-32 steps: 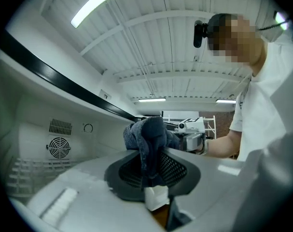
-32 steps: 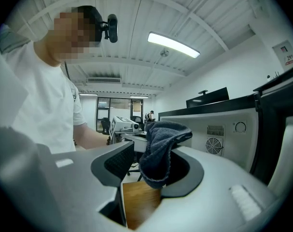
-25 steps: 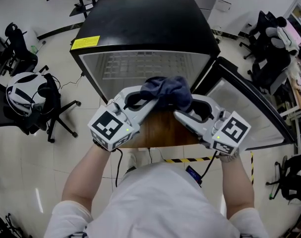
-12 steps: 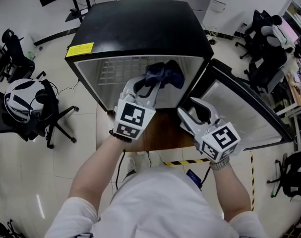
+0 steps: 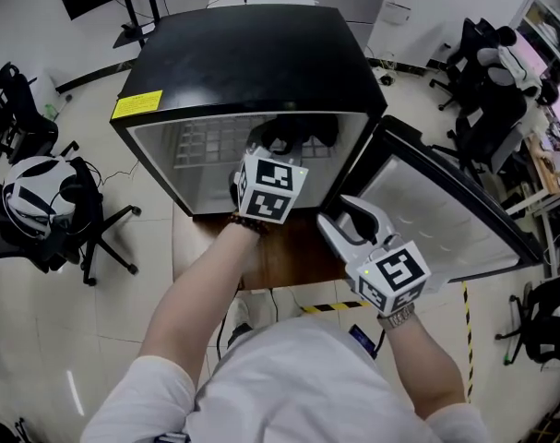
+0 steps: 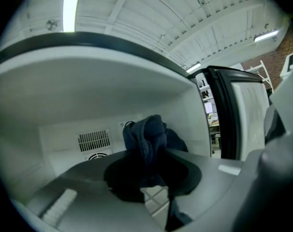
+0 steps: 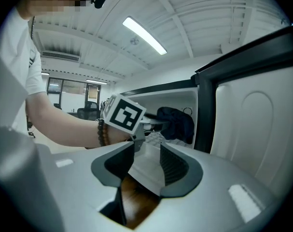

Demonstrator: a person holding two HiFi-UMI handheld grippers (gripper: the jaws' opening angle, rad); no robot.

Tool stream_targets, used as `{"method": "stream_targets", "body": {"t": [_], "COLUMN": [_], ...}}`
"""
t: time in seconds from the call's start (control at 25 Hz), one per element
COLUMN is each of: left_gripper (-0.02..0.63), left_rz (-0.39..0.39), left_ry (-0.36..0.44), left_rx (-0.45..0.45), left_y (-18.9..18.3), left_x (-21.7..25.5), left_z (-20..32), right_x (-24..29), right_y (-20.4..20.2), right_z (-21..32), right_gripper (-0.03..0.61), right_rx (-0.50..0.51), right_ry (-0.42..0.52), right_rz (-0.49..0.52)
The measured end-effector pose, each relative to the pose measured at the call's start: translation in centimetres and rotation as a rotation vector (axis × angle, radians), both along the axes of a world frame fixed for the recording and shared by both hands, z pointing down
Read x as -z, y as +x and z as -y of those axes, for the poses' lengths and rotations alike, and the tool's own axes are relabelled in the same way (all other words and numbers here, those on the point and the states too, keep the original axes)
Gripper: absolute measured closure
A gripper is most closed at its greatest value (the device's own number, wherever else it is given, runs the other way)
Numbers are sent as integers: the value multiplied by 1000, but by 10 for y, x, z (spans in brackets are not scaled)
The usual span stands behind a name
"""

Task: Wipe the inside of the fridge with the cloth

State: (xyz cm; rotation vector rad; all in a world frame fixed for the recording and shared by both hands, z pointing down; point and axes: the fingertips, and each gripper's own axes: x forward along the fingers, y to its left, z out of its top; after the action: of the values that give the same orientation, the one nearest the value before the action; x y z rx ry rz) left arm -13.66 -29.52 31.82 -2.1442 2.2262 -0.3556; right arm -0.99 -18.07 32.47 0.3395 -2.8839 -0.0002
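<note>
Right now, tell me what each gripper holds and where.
Left gripper pinches the dark blue cloth at a bunched fold, inside the fridge; right gripper holds nothing.

Left tool [image 6: 152,170] inside the fridge [image 6: 103,88], jaws closed on a dark blue cloth [image 6: 147,137] that stands bunched above them. Behind the cloth, the white back wall bears a vent grille [image 6: 94,140]. A wire shelf [image 6: 155,197] shows below the jaws. At right stands the open door [image 6: 235,115] with its black edge. A strip light [image 6: 70,11] runs along the room's ceiling above.
</note>
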Motion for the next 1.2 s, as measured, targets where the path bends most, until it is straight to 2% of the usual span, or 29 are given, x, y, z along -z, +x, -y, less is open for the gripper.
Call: {"method": "stream_targets", "body": {"t": [0.52, 0.8, 1.2], "left_gripper": [543, 543, 544], "left_rz": [-94, -153, -143], "left_ry": [-46, -37, -24], "left_rx": [78, 111, 78], "left_y": [-16, -20, -18], "left_x": [-22, -24, -17], "left_z": [63, 85, 100], "right_x": [4, 1, 5], "right_y": [2, 7, 0], "right_z": [2, 3, 16], "right_gripper": [414, 416, 448], "right_rx": [-23, -21, -42], "right_ry": [38, 36, 60], "right_rz": [7, 4, 4]}}
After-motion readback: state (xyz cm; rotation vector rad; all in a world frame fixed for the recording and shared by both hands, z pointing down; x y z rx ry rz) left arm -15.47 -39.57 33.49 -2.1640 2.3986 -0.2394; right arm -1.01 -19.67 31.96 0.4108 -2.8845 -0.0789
